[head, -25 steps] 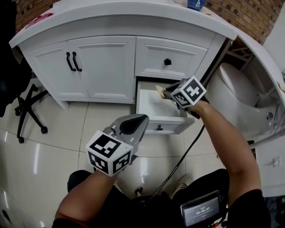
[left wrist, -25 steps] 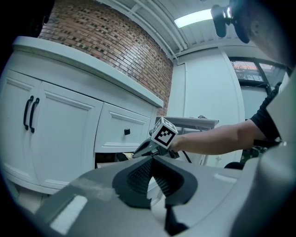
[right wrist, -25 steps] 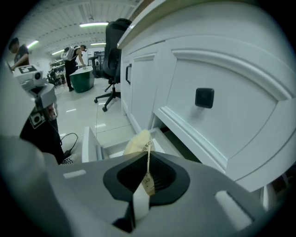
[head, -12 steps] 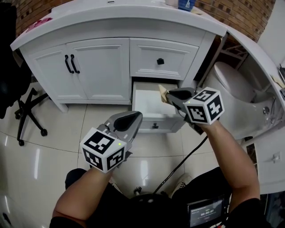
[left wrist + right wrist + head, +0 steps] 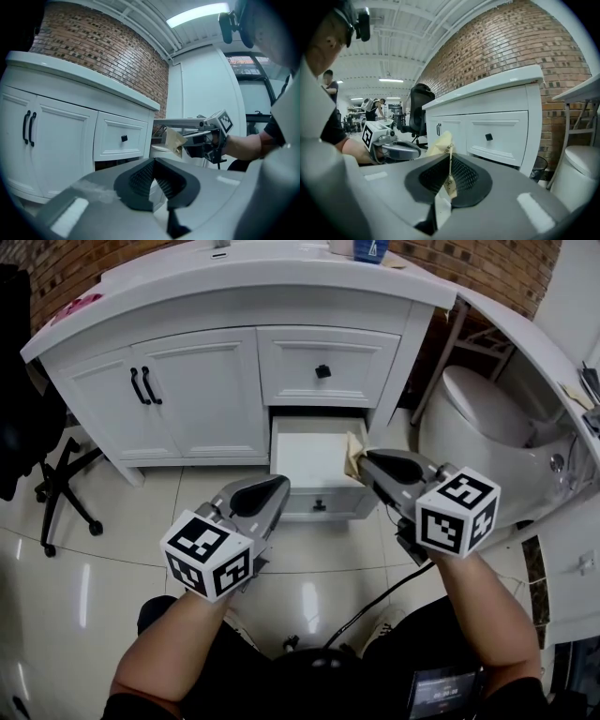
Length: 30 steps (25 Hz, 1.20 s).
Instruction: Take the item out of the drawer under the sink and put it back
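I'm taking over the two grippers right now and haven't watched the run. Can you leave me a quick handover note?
Left gripper: jaws together, nothing in them.
Right gripper: shut on a thin beige paper packet, held over the right edge of the open white lower drawer.
Done: the drawer is pulled out and the packet is lifted out of it; what shows of the drawer's floor looks bare.
Left: lower the packet back into the drawer and release it. Pushing the drawer shut afterwards is probably wanted too.
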### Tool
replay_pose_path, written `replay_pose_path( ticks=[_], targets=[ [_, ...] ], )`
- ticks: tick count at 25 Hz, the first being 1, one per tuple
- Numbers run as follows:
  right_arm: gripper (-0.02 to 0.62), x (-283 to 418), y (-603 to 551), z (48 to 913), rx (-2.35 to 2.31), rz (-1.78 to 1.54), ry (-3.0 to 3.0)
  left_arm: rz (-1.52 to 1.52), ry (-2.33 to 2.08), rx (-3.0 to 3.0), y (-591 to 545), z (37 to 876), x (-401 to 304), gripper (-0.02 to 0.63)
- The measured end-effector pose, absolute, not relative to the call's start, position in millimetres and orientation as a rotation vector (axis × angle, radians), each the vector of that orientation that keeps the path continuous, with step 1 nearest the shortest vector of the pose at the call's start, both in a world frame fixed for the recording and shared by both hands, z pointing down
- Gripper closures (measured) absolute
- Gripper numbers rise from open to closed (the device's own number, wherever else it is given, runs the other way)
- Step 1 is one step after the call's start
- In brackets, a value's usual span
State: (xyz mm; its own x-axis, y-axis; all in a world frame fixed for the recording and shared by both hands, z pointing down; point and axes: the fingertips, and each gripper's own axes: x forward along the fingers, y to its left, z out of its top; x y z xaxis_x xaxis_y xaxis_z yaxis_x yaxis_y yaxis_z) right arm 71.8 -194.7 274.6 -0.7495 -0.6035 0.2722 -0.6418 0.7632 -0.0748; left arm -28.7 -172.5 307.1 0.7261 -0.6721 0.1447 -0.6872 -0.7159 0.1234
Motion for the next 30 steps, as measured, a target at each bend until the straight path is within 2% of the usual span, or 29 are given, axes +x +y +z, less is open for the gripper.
replay_pose_path(
  ticks=[9, 20, 30],
  targets=[
    [0.578, 93.4, -167.4, 258.6, 1.053, 0.355, -2.836, 0.127, -1.062, 2.766, -167.5, 308.0, -25.6, 0.603],
    [0.578, 100.0, -166.3, 319.8, 1.089, 0.487, -2.715, 0.102, -1.076, 2.803, -167.8, 298.2, -25.5, 0.603],
    [0.578, 101.7, -166.7, 313.8, 1.097, 0.495, -2.727, 0.153, -1.087, 2.804, -168.4, 304.1, -24.5, 0.603]
  ],
)
